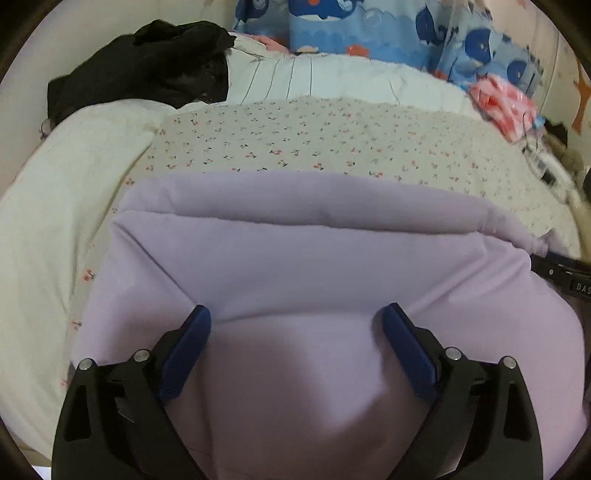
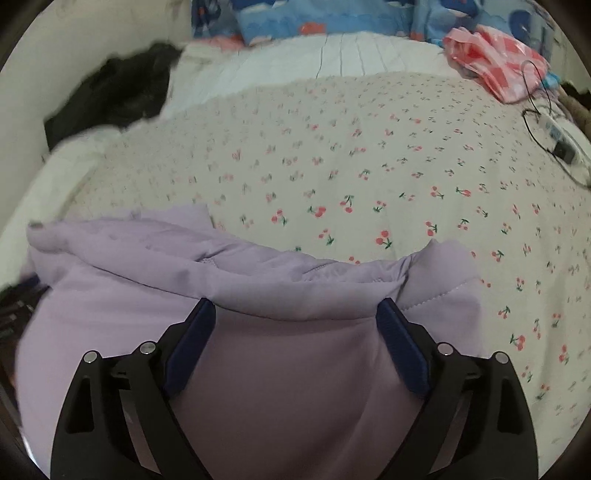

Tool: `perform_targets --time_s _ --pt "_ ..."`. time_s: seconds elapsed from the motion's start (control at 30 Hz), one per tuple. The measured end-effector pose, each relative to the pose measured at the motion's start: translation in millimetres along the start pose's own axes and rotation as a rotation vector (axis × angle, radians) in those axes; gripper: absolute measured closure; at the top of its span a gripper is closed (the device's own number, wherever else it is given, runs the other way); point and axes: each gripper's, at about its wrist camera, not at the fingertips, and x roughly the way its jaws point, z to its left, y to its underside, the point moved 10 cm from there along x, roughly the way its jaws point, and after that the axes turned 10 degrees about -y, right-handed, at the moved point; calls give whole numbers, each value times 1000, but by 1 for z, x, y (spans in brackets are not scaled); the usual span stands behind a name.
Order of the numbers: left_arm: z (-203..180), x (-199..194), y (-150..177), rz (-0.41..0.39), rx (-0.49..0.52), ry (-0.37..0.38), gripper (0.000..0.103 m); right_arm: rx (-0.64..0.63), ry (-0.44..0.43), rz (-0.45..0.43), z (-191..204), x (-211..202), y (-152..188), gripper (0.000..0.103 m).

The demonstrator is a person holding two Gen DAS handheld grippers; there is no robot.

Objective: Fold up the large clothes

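A lilac padded jacket (image 1: 314,266) lies folded on the cherry-print bed sheet (image 1: 295,144). My left gripper (image 1: 297,314) is open just above the jacket's smooth top layer, its blue pads (image 1: 186,350) spread wide and holding nothing. In the right wrist view the same jacket (image 2: 258,280) shows a stitched edge and a folded roll across it. My right gripper (image 2: 295,310) is open over the jacket, its pads (image 2: 400,347) apart, empty. The other gripper's black body (image 1: 565,273) shows at the left view's right edge.
A black garment (image 1: 147,62) lies at the far left of the bed. A white quilt (image 1: 332,77) and blue whale-print bedding (image 1: 369,26) lie at the head. A pink plastic bag (image 2: 498,66) and a cabled device (image 2: 557,140) sit at the right.
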Motion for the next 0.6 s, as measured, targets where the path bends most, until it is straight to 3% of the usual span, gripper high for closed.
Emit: perform_targets --time_s 0.1,0.17,0.27,0.4,0.47,0.53,0.6 --pt "-5 -19 -10 -46 48 -14 12 -20 6 -61 2 -14 -13 15" --pt "1 -21 -17 -87 50 -62 11 5 6 -42 -4 -2 -15 13" --pt "8 9 0 -21 -34 -6 8 -9 0 15 2 25 -12 8" --pt "7 15 3 -50 -17 -67 8 -26 22 53 3 35 -16 7" --pt "6 13 6 -40 -6 -52 8 -15 23 52 2 23 -16 7" --pt "13 -1 10 -27 -13 12 8 -17 -14 -11 18 -11 -8 7" --pt "36 -35 18 -72 -67 57 8 -81 -42 -80 44 -52 10 7"
